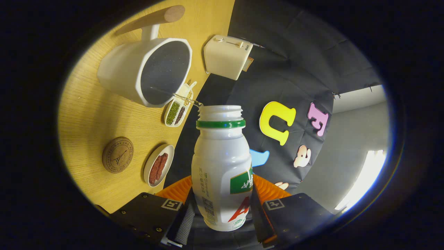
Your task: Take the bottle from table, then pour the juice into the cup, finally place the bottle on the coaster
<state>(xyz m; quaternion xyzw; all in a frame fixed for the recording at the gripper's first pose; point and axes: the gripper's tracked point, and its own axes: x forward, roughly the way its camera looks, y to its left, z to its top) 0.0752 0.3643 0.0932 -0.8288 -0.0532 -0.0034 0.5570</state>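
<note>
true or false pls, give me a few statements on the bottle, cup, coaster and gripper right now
1. The gripper is shut on the bottle. True.
2. The bottle's cap is on. False: its neck is open and a thin stream runs from it.
3. The stream reaches the white cup. True.
4. The bottle stands on the coaster. False: the coaster is bare, on the wooden table.
5. The toaster lies between the fingers. False: it is beyond the cup.

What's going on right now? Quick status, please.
Hand-held gripper shut on white plastic bottle, tilted. Thin stream running from its open neck into white cup with wooden handle. Round wooden coaster free, nothing in the way.
</note>
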